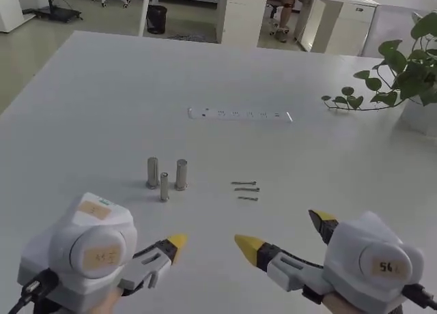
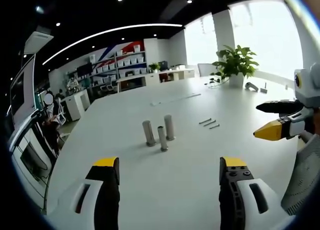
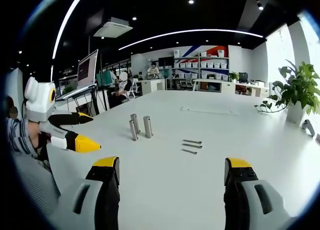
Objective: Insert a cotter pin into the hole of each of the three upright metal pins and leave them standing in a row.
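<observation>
Three short upright metal pins [image 1: 164, 186] stand in a tight cluster on the white table [image 1: 102, 109], also seen in the left gripper view [image 2: 162, 138] and the right gripper view [image 3: 148, 126]. Three thin cotter pins [image 1: 246, 190] lie flat to their right [image 2: 210, 123] [image 3: 192, 145], none inserted. My left gripper [image 1: 167, 252] [image 2: 170, 162] hovers open and holds nothing near the front edge, below and left of the pins. My right gripper [image 1: 284, 232] [image 3: 172, 163] is open too, nearer than the cotter pins. Each gripper appears in the other's view [image 2: 272, 119] [image 3: 86, 131].
A white power strip [image 1: 239, 114] lies flat farther back at the table's centre. A potted plant [image 1: 403, 68] stands at the far right edge. Other desks, chairs and a seated person are beyond the table.
</observation>
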Available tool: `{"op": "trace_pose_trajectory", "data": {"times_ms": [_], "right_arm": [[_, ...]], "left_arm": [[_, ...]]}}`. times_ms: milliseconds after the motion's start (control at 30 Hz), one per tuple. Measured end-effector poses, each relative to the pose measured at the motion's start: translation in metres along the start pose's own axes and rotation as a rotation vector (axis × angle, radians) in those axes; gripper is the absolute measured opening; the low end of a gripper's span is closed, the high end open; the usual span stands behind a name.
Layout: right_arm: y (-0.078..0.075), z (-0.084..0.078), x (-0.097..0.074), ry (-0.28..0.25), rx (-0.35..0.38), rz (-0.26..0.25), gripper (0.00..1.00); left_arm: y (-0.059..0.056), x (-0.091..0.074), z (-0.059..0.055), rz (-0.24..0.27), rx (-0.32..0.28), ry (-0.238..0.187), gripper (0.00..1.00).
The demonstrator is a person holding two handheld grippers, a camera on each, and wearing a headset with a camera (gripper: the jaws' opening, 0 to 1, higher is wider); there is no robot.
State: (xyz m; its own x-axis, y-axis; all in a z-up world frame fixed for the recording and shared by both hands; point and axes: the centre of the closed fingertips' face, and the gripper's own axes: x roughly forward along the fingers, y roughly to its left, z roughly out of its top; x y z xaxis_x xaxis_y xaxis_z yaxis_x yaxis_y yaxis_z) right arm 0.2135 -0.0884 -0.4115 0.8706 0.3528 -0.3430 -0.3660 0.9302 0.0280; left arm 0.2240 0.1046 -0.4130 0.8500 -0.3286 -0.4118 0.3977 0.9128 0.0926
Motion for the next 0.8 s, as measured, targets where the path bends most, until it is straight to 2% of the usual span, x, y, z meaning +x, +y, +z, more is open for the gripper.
{"op": "trace_pose_trajectory", "data": {"times_ms": [267,333,467,567,800], "right_arm": [[0.001,0.0,0.0,0.0,-0.002,0.003,0.85],[0.0,0.002,-0.001,-0.003,-0.001,0.003,0.83],[0.0,0.004,-0.002,-0.01,-0.006,0.0,0.81],[-0.001,0.005,-0.003,-0.014,0.004,-0.001,0.8],[0.002,0.009,-0.005,-0.02,0.018,0.011,0.76]], "left_arm": [[0.003,0.0,0.001,0.007,-0.006,-0.007,0.76],[0.004,0.003,0.0,0.006,0.014,0.005,0.74],[0.001,0.012,0.002,-0.017,0.056,0.009,0.7],[0.0,0.022,0.005,-0.041,0.062,0.009,0.67],[0.007,0.048,0.008,-0.082,0.086,0.005,0.5]]}}
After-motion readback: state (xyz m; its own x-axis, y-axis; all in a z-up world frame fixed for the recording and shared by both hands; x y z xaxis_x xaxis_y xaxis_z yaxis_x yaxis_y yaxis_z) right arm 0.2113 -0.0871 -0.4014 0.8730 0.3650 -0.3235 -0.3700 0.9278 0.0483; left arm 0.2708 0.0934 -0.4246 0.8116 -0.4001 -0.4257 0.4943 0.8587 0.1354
